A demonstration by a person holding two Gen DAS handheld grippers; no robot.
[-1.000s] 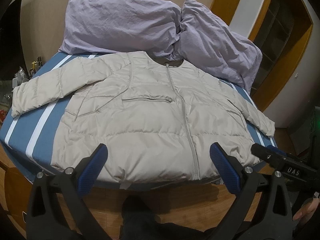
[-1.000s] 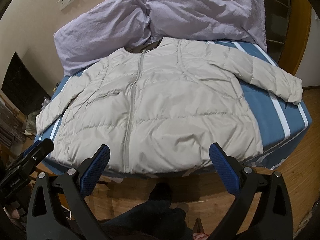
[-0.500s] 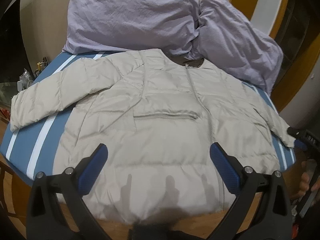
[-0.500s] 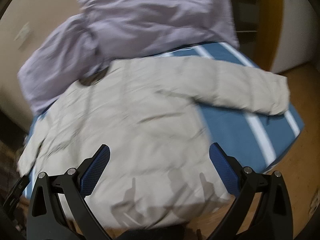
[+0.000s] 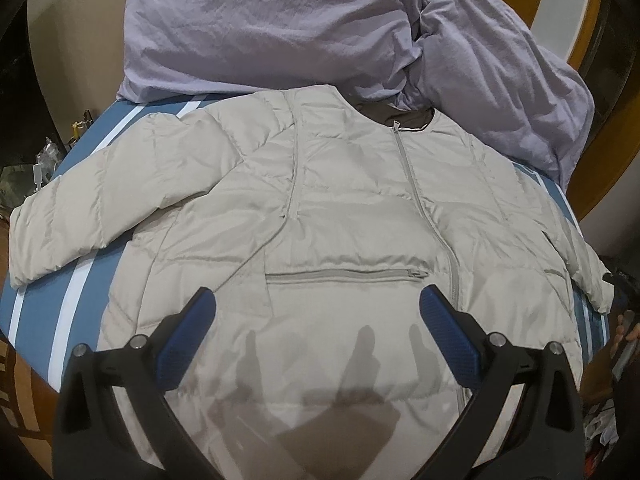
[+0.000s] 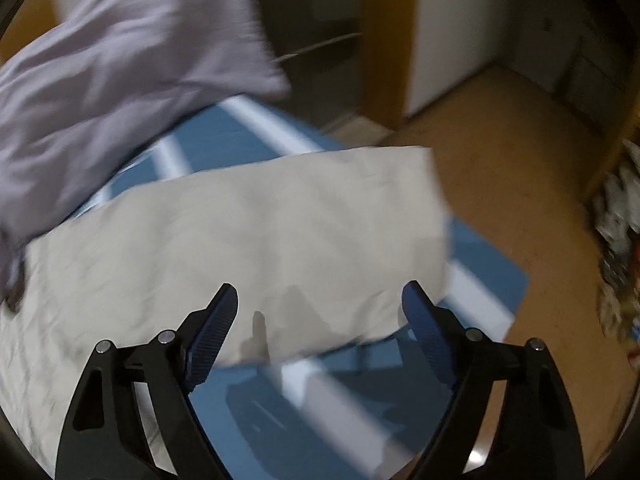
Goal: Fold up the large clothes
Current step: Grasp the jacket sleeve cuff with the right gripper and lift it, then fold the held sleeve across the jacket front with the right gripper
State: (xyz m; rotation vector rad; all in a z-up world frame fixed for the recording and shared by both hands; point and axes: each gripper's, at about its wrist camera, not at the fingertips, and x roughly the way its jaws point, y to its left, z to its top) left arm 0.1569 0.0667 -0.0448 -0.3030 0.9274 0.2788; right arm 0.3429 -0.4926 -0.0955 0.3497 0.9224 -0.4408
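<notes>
A blue bed [image 5: 80, 304] with white stripes carries 2 rumpled lilac pillows [image 5: 280, 28] at its head. A pale beige puffer jacket [image 5: 340, 220] lies flat across it, front up, zipped, both sleeves spread outward. The left gripper [image 5: 318, 308] hovers above the chest pocket, jaws wide apart, holding nothing. The right gripper [image 6: 320, 308], jaws closing with nothing pinched yet, hangs over the jacket's right sleeve [image 6: 260, 240] near its cuff.
</notes>
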